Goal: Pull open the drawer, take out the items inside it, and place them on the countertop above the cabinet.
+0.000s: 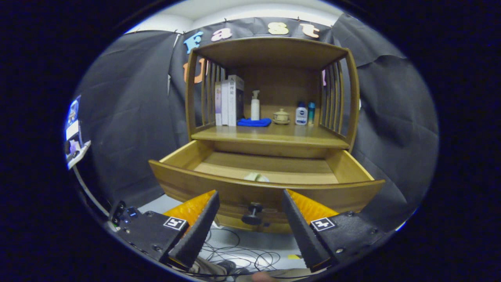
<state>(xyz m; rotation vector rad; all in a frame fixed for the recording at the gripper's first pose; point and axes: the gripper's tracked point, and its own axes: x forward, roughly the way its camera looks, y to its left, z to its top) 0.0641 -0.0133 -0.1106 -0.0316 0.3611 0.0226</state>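
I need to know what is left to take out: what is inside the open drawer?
One pale item lies in the drawer, near its front; the front panel covers its lower part. The open gripper is apart from it, near the knob.

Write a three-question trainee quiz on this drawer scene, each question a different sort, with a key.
1. True or false: the drawer is already pulled open.
2. What lies inside the drawer, near its front wall? A) a pale item B) a blue cloth C) a stack of books
3. Fill in: the knob sits between the spread fingers of the gripper, which is ____.

Key: 1 true; 2 A; 3 open, with neither finger touching the knob.
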